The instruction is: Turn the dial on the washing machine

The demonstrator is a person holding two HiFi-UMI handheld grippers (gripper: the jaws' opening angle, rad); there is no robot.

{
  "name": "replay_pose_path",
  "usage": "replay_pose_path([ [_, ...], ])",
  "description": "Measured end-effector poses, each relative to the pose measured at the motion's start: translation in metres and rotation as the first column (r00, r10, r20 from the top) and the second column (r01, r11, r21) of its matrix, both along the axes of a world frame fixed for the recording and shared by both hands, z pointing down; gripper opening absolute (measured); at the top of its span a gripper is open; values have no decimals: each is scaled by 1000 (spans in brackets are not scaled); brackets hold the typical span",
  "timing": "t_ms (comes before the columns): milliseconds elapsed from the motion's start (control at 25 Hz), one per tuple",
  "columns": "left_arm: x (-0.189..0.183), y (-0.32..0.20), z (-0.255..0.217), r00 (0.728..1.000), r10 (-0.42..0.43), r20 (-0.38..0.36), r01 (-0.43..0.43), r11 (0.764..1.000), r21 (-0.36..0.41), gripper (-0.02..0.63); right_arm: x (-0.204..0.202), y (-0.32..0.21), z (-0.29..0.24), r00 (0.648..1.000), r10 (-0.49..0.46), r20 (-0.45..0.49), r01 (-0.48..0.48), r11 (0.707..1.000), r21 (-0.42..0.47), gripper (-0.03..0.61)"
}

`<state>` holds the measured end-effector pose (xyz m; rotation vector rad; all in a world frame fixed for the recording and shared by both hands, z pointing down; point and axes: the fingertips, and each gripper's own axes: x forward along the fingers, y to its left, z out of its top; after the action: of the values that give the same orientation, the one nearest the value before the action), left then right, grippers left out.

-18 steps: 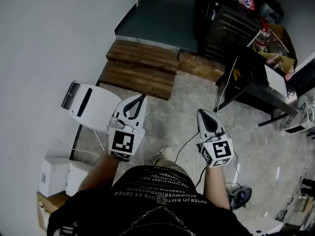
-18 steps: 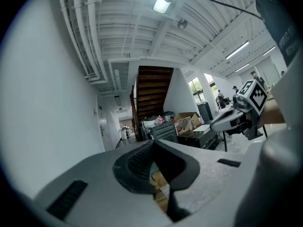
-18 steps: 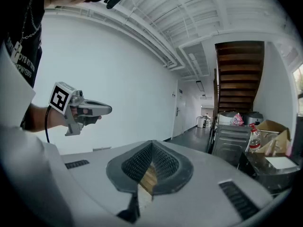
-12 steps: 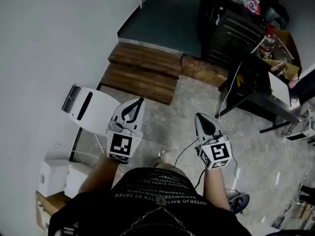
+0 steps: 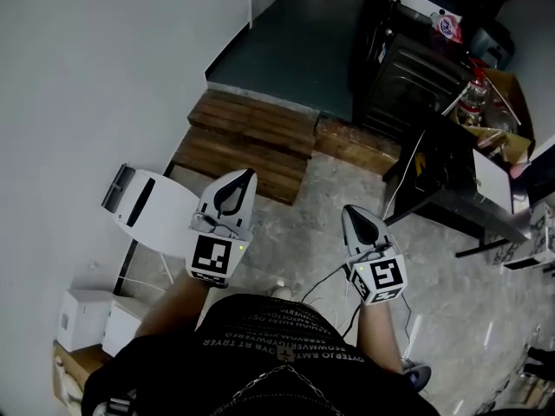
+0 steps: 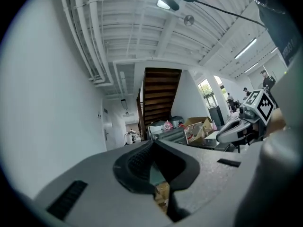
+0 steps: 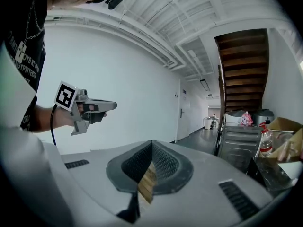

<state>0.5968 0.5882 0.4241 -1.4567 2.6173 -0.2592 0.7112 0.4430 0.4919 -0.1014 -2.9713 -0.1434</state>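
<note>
I cannot make out a washing machine or its dial in any view. My left gripper [image 5: 246, 175] is held out at waist height over the concrete floor, jaws pressed together with nothing between them. My right gripper [image 5: 348, 209] is level with it to the right, also shut and empty. In the left gripper view the shut jaws [image 6: 152, 142] point down a corridor, and the right gripper [image 6: 236, 128] shows at the right. In the right gripper view the shut jaws [image 7: 151, 143] face a white wall, with the left gripper [image 7: 91, 107] at the left.
Wooden steps [image 5: 251, 137] lie ahead. A black metal cabinet [image 5: 408, 63] and a black table [image 5: 455, 185] with cardboard boxes stand at the right. A white chair-like object [image 5: 147, 202] and white boxes [image 5: 87, 319] sit by the left wall. A cable [image 5: 334, 258] runs on the floor.
The floor and furniture have slid slightly down and left in the head view as the person moves forward. Both grippers keep their pose and stay shut.
</note>
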Motion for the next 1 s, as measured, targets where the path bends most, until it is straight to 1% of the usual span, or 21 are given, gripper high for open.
replay_pose_path([
  [120,-1,-16,13,1000,10,-25,-10,1000,-29,5,-10,-17,4,1000,1,-9,-1,1000,-12,-3],
  [240,-7,-24,20,999,12,-39,-14,999,-44,5,-19,-23,4,1000,-18,-12,17,1000,-12,-3],
  [440,-37,-35,25,999,19,-50,-24,995,-93,5,-47,-30,4,999,-42,4,42,998,-36,-3],
  [600,-77,-45,29,998,21,-54,-26,996,-84,5,-80,-35,12,999,-35,-11,35,999,-28,-3],
  [760,-129,-63,25,999,17,-51,-20,998,-54,5,-128,-51,16,1000,-17,-22,15,999,-50,-3],
  [840,-155,-72,22,998,36,-52,-38,998,-44,5,-155,-54,13,1000,-23,-21,22,999,-50,-3],
  [920,-178,-81,22,997,64,-41,-66,996,-55,5,-183,-57,9,1000,-20,-16,19,999,-39,-3],
  [1000,-201,-87,25,996,85,-27,-87,993,-82,5,-209,-59,6,1000,-13,-10,12,999,-37,-3],
])
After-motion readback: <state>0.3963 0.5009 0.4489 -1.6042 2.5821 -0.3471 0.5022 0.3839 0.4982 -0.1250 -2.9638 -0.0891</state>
